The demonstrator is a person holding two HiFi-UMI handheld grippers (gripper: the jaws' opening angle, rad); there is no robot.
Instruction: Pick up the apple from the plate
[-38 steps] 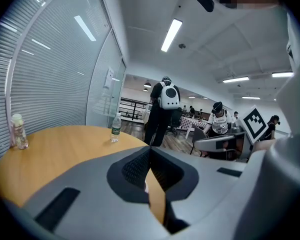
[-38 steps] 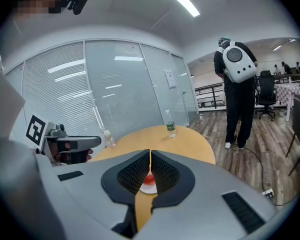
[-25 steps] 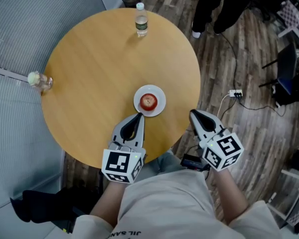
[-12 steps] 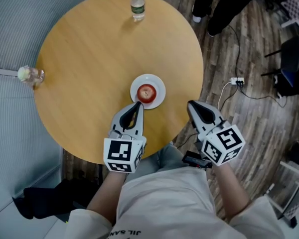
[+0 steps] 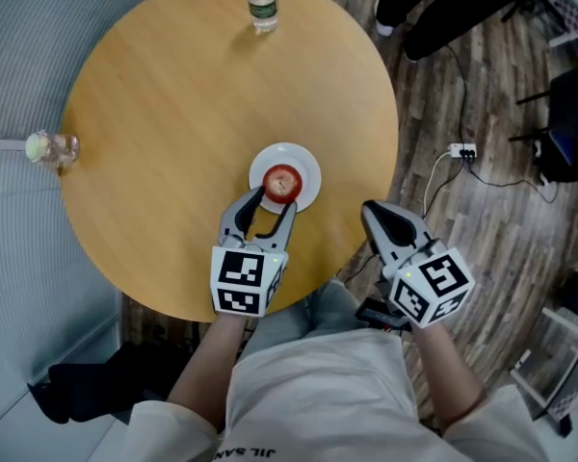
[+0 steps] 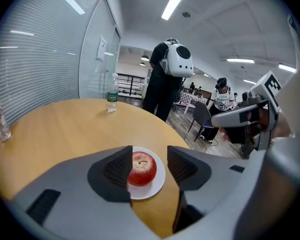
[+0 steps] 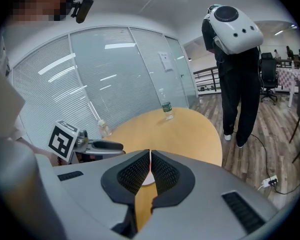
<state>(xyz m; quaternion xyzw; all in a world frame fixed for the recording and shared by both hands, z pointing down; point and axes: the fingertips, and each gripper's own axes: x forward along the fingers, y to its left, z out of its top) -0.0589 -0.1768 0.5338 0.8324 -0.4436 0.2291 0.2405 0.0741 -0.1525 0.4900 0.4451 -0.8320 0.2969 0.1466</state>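
A red apple (image 5: 283, 183) (image 6: 142, 168) sits on a small white plate (image 5: 309, 167) (image 6: 158, 180) near the front edge of the round wooden table (image 5: 173, 114). My left gripper (image 5: 272, 204) (image 6: 150, 159) is right at the plate's near rim. Its jaws are opening, and the apple shows in the gap just beyond the tips, with no pad pressing on it. My right gripper (image 5: 375, 213) (image 7: 150, 166) hangs shut and empty off the table's right edge, level with the plate.
A water bottle (image 5: 261, 3) (image 6: 111, 99) stands at the table's far edge. A small bottle (image 5: 46, 148) sits at its left edge. A person in black (image 6: 162, 79) stands beyond the table. A power strip and cables (image 5: 460, 150) lie on the wooden floor to the right.
The left gripper's jaws were shut and now stand apart. It has dropped and moved up to the plate's rim. The right gripper has sunk a little and stays shut.
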